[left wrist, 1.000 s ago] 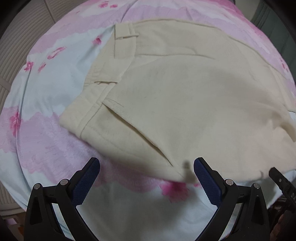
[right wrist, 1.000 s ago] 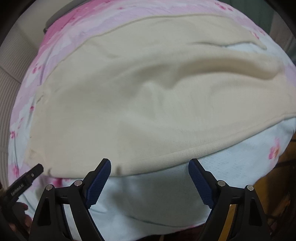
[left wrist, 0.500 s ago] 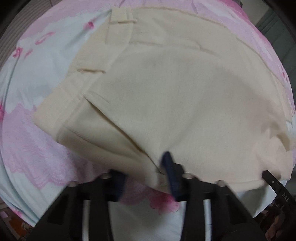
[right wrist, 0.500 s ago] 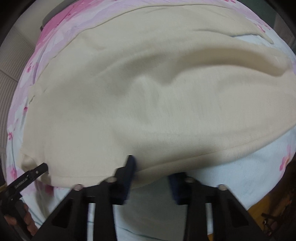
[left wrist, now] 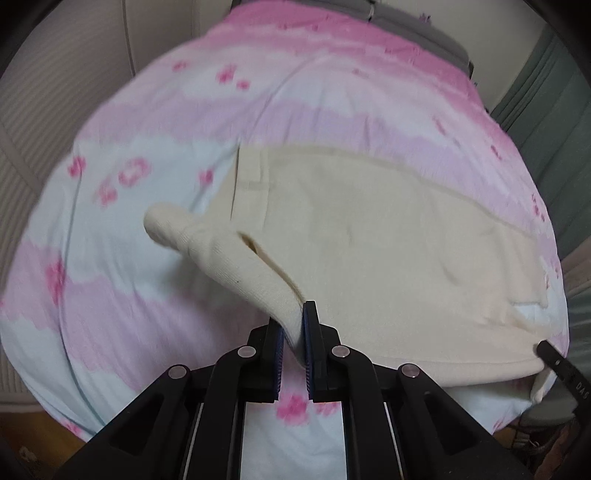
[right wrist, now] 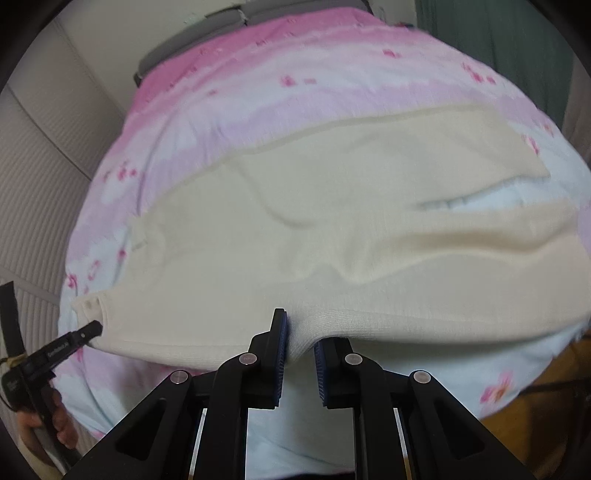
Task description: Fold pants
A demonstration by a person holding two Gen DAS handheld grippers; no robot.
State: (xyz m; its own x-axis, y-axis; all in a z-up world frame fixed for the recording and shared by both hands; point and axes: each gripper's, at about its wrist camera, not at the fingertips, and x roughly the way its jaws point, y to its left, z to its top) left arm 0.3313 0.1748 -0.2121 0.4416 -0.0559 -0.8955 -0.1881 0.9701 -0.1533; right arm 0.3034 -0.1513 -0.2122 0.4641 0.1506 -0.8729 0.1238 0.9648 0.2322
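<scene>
Cream pants [left wrist: 369, 236] lie spread across a pink and pale blue flowered quilt [left wrist: 147, 258]. My left gripper [left wrist: 293, 321] is shut on their near edge by the slanted pocket opening, and the waistband end hangs lifted off the quilt. In the right wrist view the pants [right wrist: 295, 221] stretch sideways with the two legs parting at the right. My right gripper [right wrist: 300, 332] is closing on the near edge of a leg; the cloth is bunched between its pads and raised. The left gripper's tip [right wrist: 83, 332] shows at the pants' left end.
The quilt [right wrist: 258, 92] covers a bed with a grey pillow [left wrist: 424, 29] at its far end. A ribbed pale panel [left wrist: 44, 92] runs along the left, a green curtain [left wrist: 546, 92] hangs at the right. Wooden floor [right wrist: 535, 406] shows past the near corner.
Both grippers went from wide open at the pants' near edge to closed on it, then rose, lifting that edge off the quilt. More of the bed is now in view.
</scene>
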